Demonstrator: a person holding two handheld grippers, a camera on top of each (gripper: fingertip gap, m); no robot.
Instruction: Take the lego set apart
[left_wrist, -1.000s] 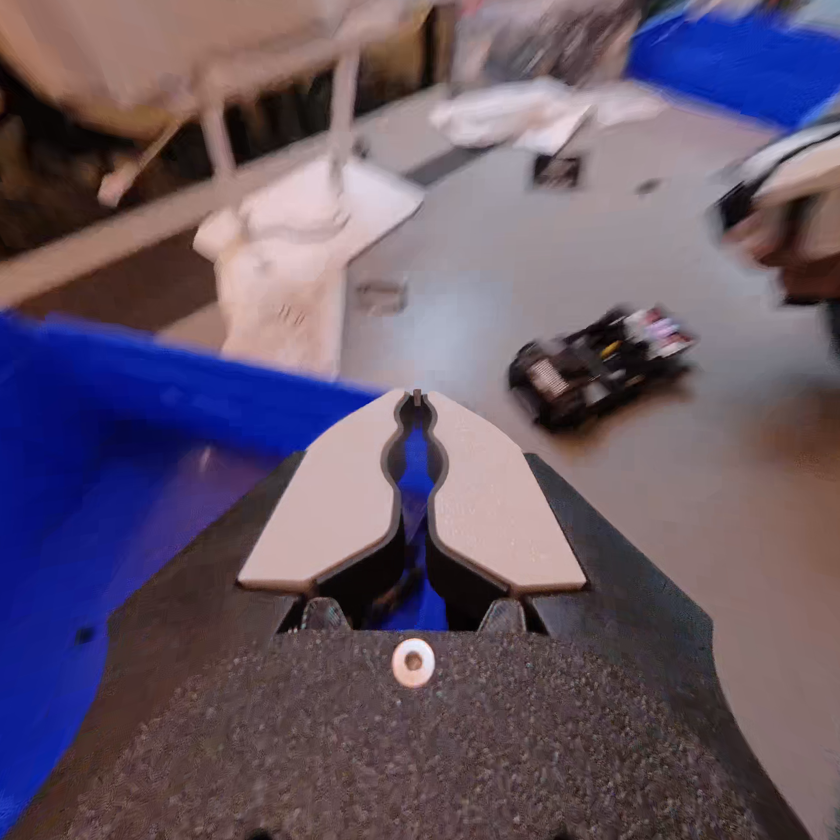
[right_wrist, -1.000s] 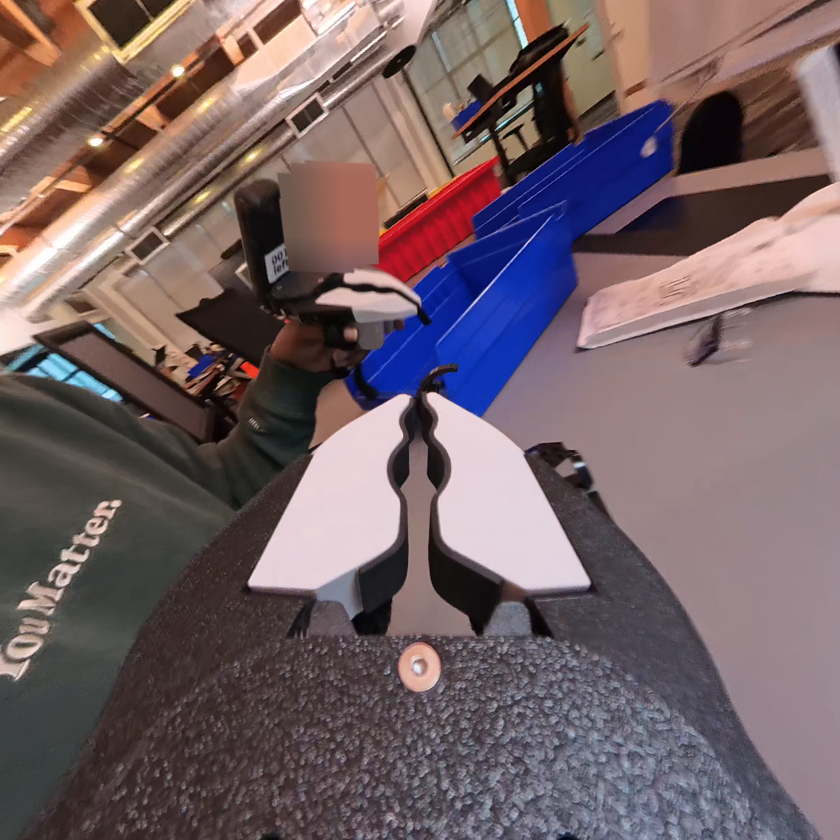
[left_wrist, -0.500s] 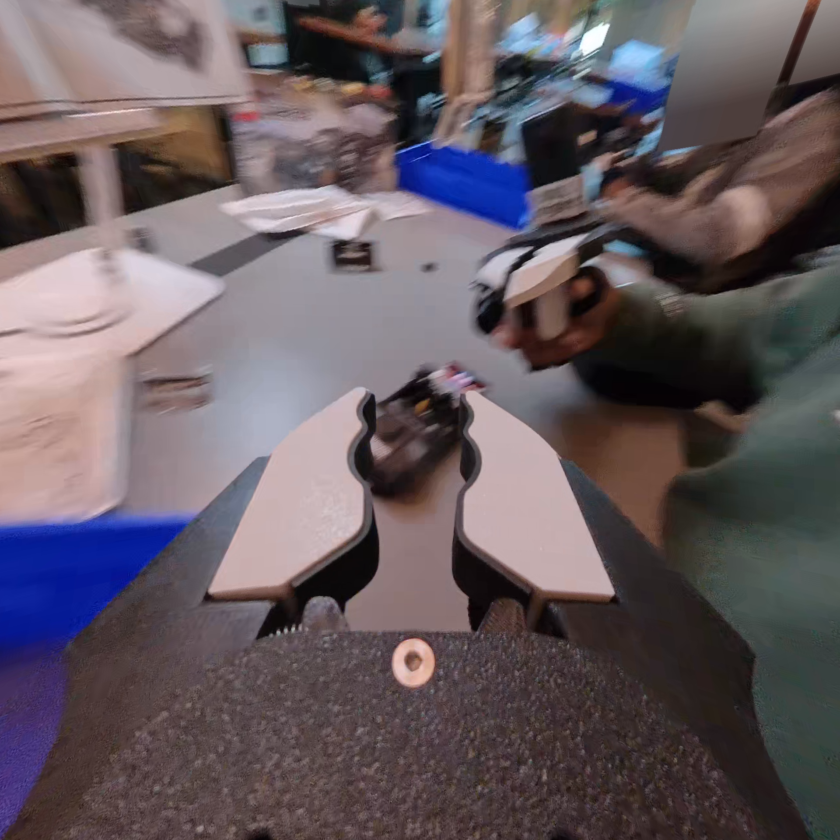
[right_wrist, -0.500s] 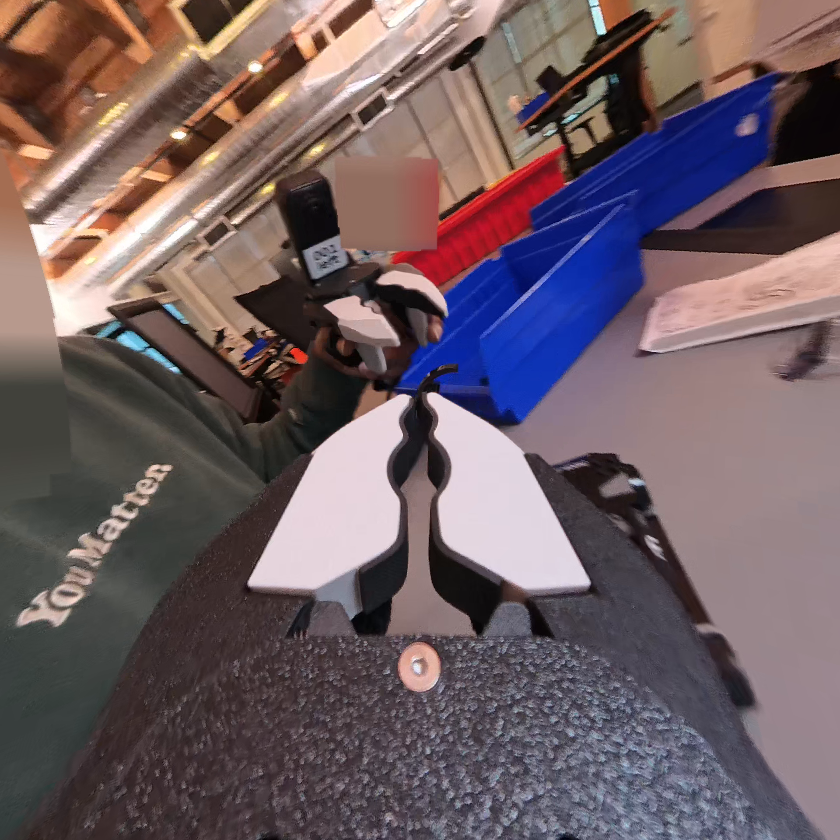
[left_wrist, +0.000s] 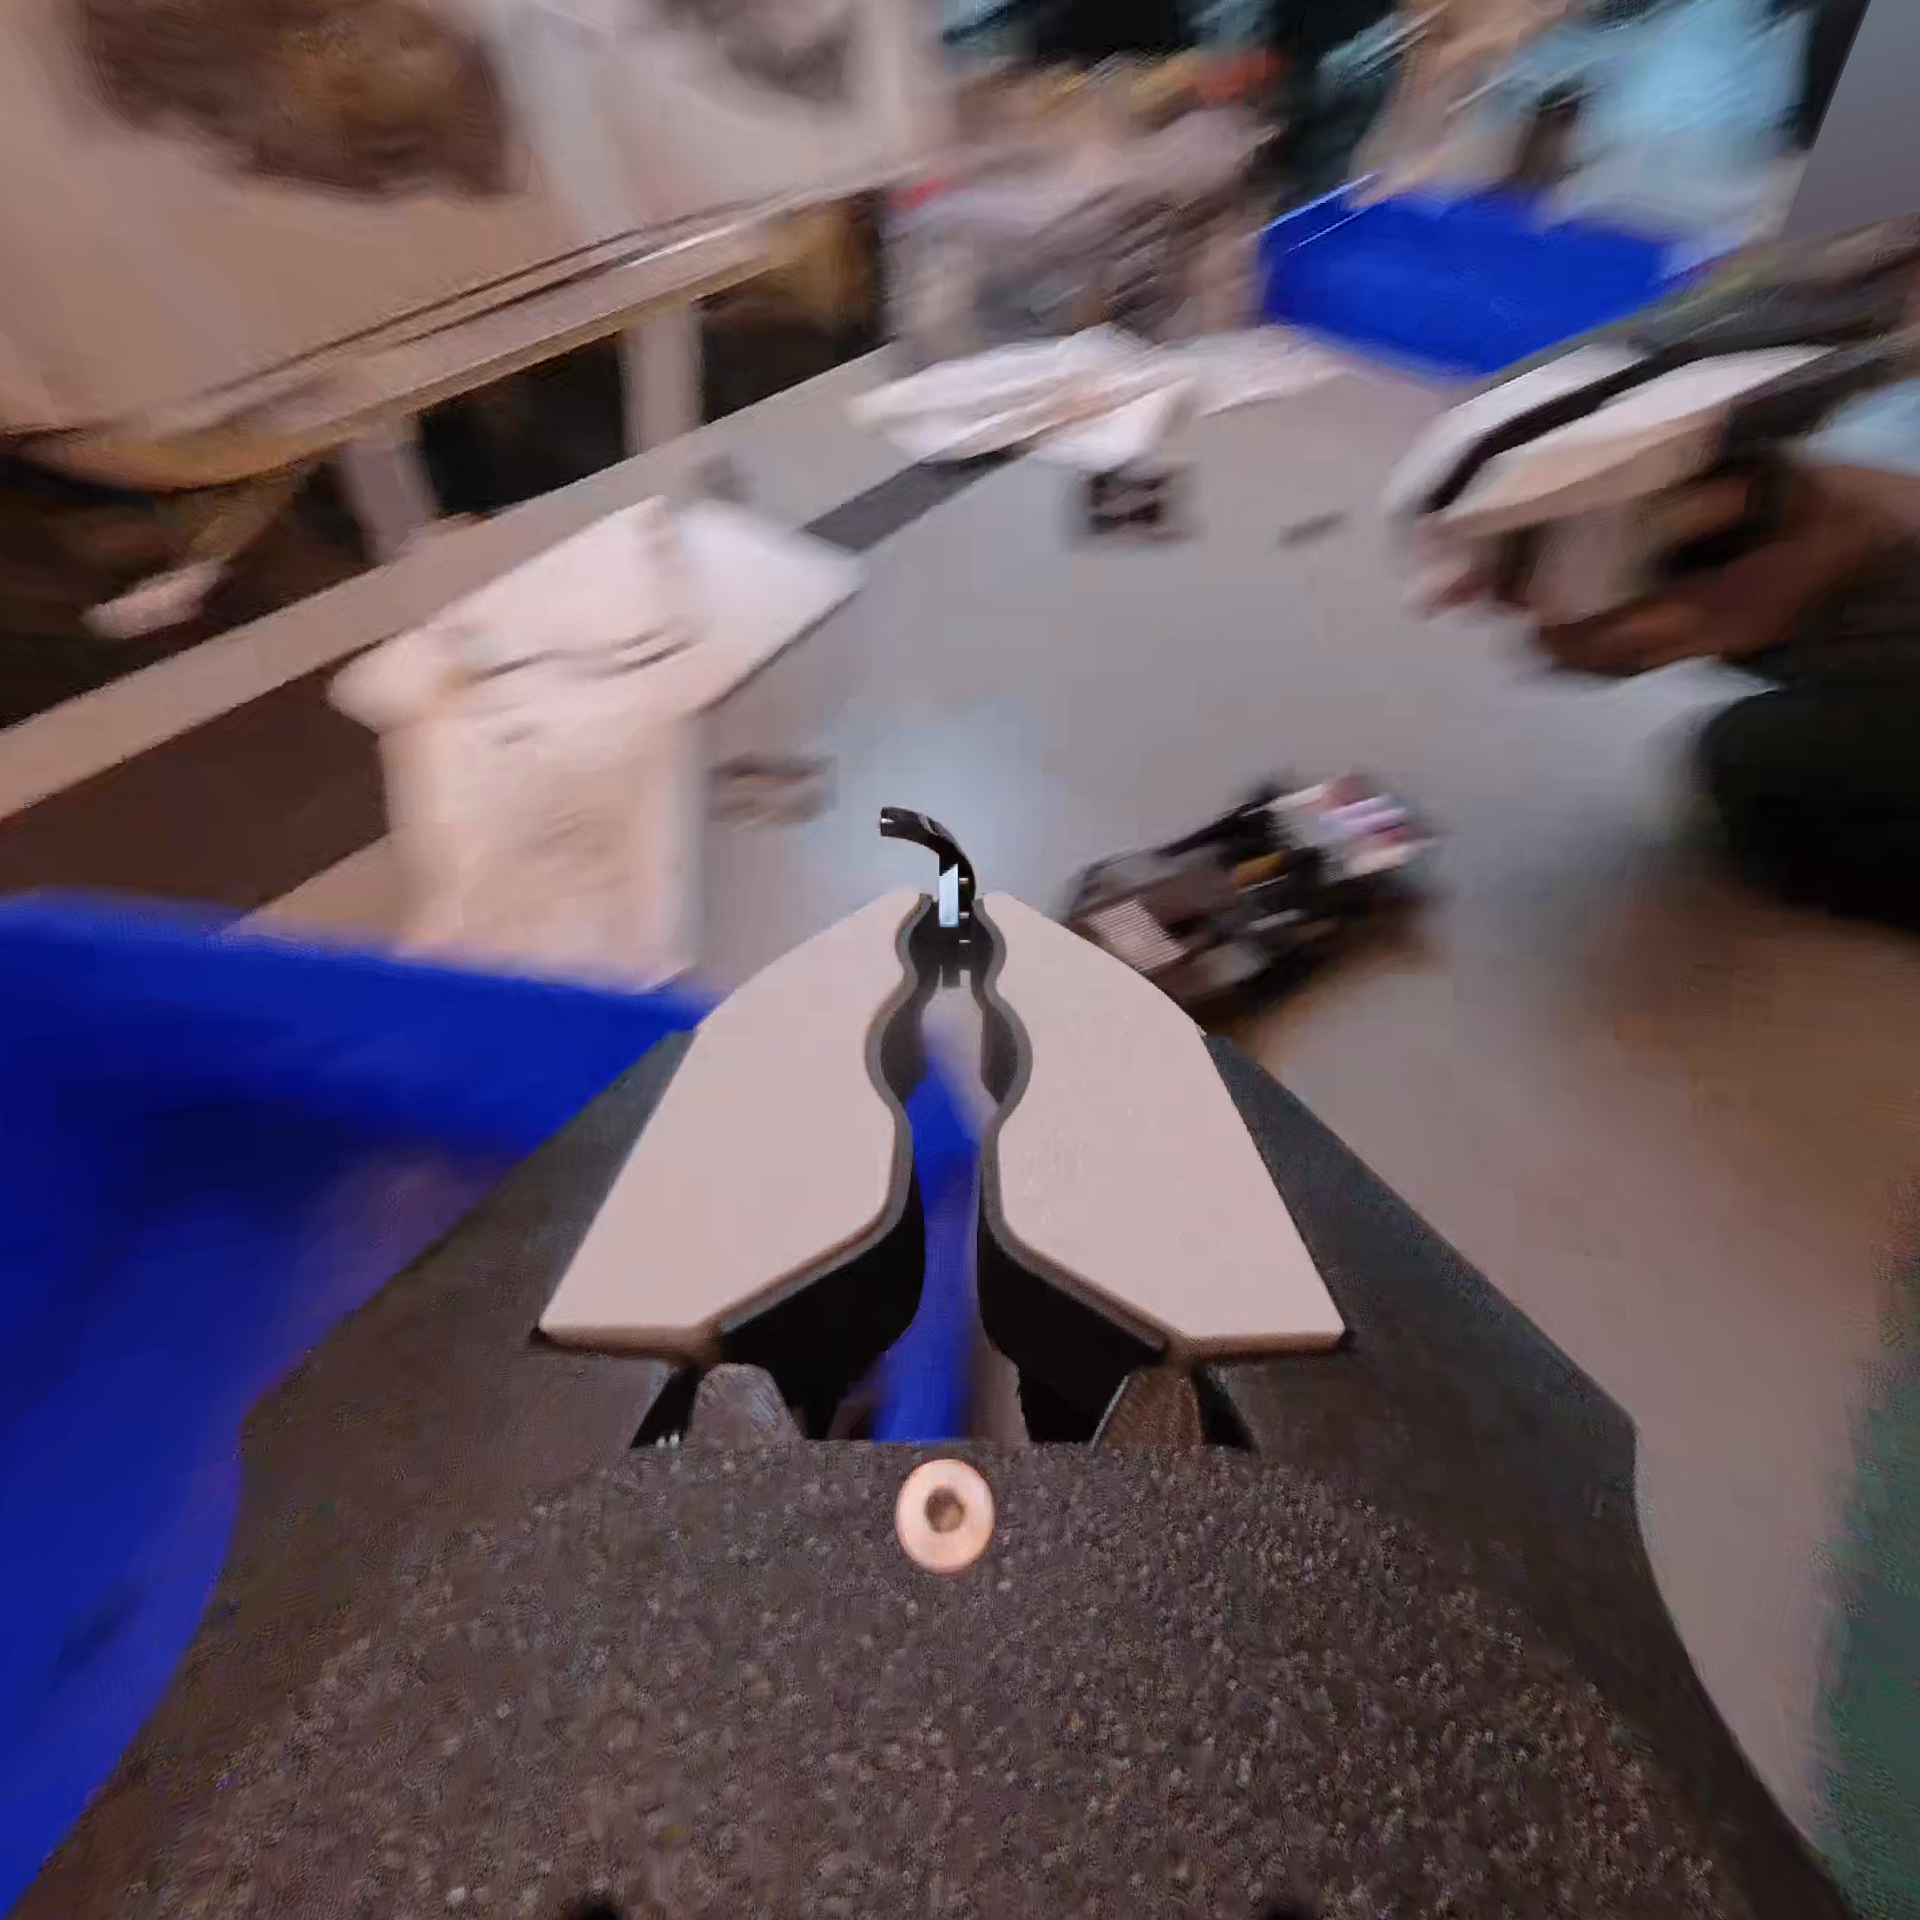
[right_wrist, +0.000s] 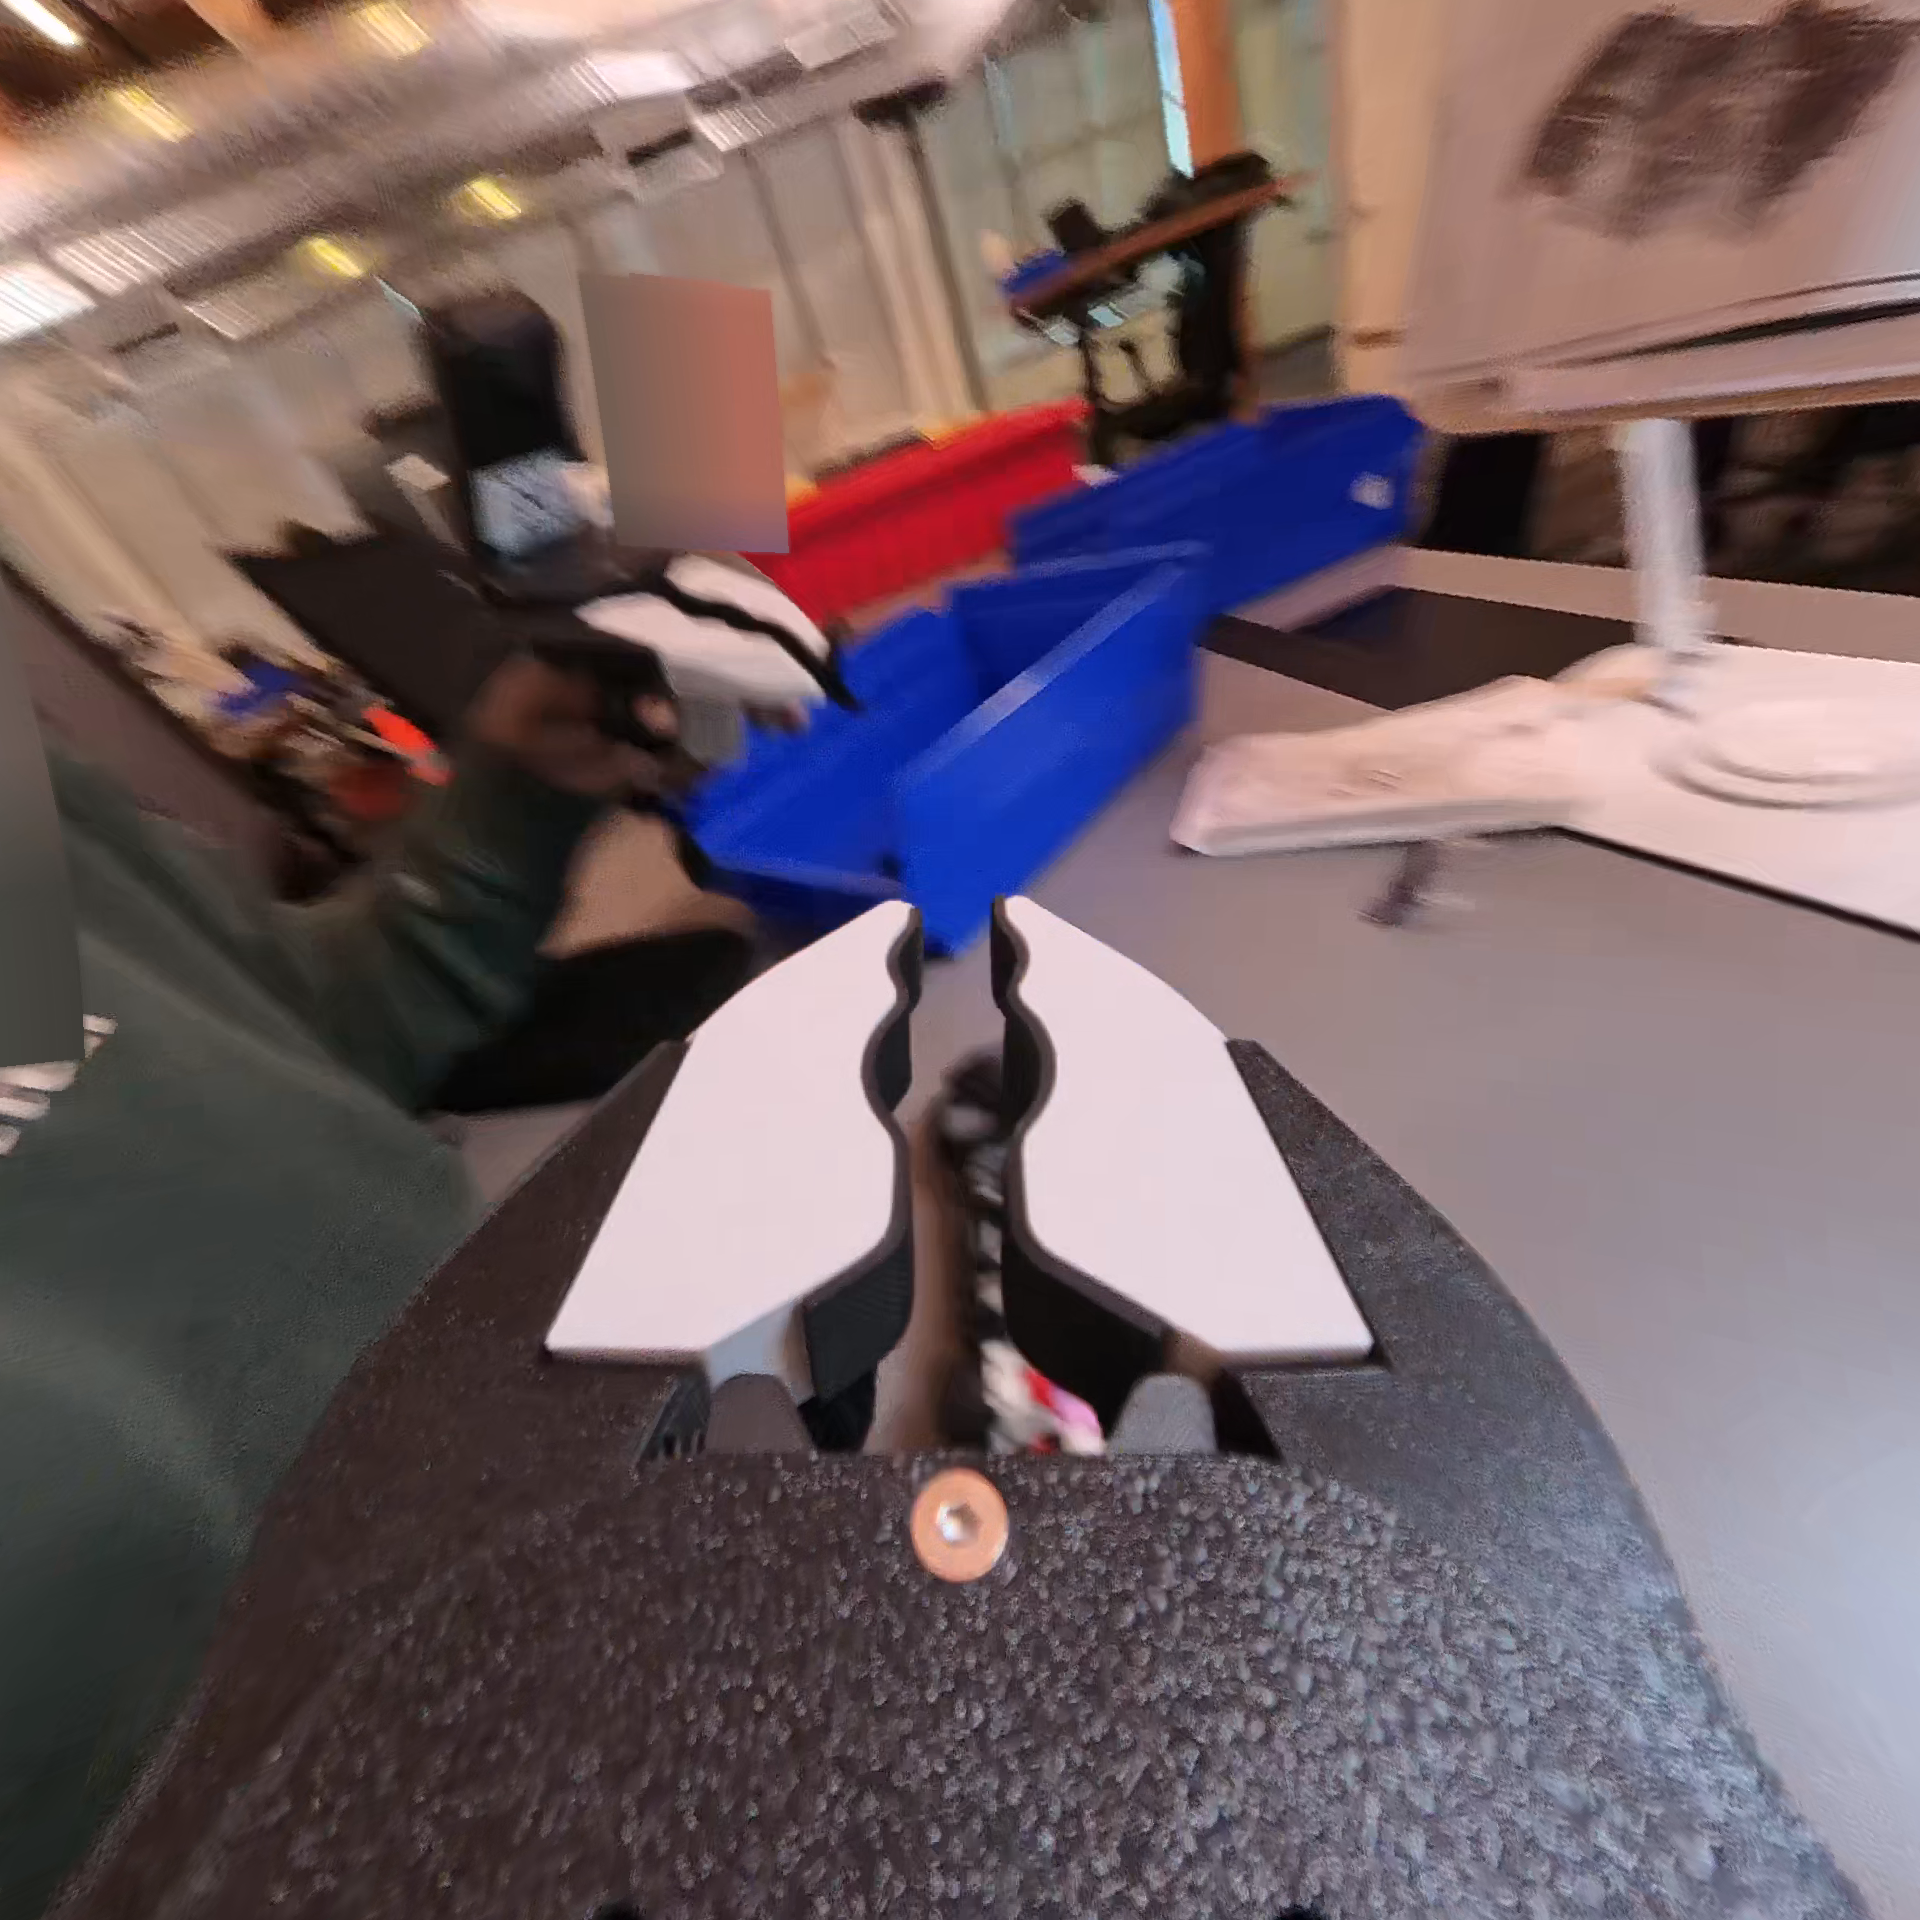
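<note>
The black lego car (left_wrist: 1247, 904) lies on the grey table, right of and beyond my left gripper (left_wrist: 951, 899). The left gripper is shut on a small black curved lego piece (left_wrist: 920, 831) that sticks up from its tips, beside the rim of a blue bin (left_wrist: 260, 1091). My right gripper (right_wrist: 956, 920) is open a narrow gap and empty. It hovers above the car, which shows blurred between its fingers (right_wrist: 977, 1195). The right gripper also shows in the left wrist view (left_wrist: 1600, 436) at the upper right. The left gripper shows far off in the right wrist view (right_wrist: 717, 644).
Several blue bins (right_wrist: 1039, 769) stand along the table's far left side, with a red one (right_wrist: 935, 488) behind. A white booklet (right_wrist: 1382, 779) and a white lamp base (right_wrist: 1787, 748) lie at the right. A white paper stack (left_wrist: 540, 758) and small loose pieces (left_wrist: 1127, 499) lie farther back. Spacing between my two grippers at the tips: around 20 cm. The white lamp base (right_wrist: 1787, 748) is about equally far from each gripper, around 35 cm.
The black curved piece was in the right gripper's tips and is now in the left gripper. The left opened, then shut on it and swung back toward the blue bin. The right opened.
</note>
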